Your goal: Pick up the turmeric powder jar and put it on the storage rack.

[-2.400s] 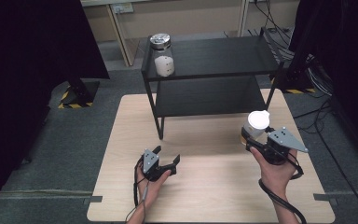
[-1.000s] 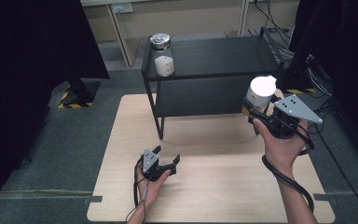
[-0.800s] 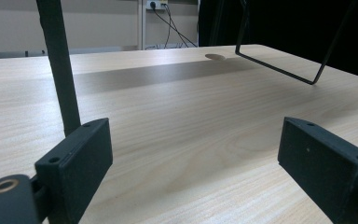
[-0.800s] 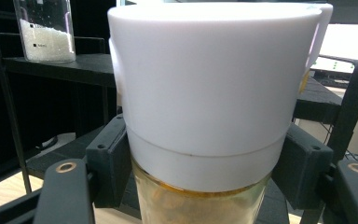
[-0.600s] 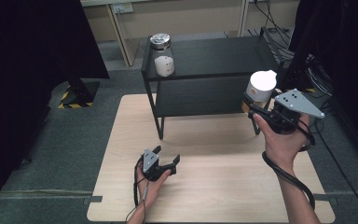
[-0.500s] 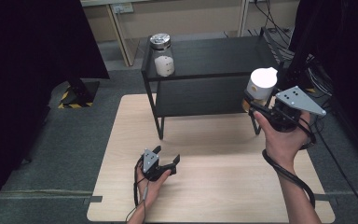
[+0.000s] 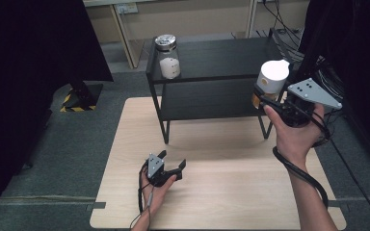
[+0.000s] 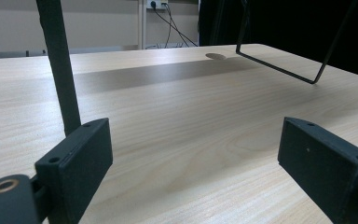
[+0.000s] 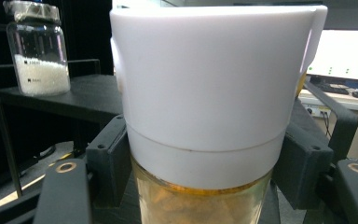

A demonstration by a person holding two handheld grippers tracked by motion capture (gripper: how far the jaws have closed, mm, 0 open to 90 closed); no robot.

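While our left gripper (image 7: 172,169) rests wide open and empty on the pale wooden table (image 7: 221,192), our right gripper (image 7: 265,99) clamps the white-lidded amber jar (image 7: 271,81) beside the black metal shelf's (image 7: 212,60) top tier.

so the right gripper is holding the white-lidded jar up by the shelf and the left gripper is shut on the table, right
Not quite: the left gripper is open, not shut. The left gripper view shows its two jaws standing wide apart over bare table with nothing between them. The rest holds: in the high view the right gripper holds the white-lidded jar raised beside the black shelf, and the right gripper view shows its jaws clamped on the jar.
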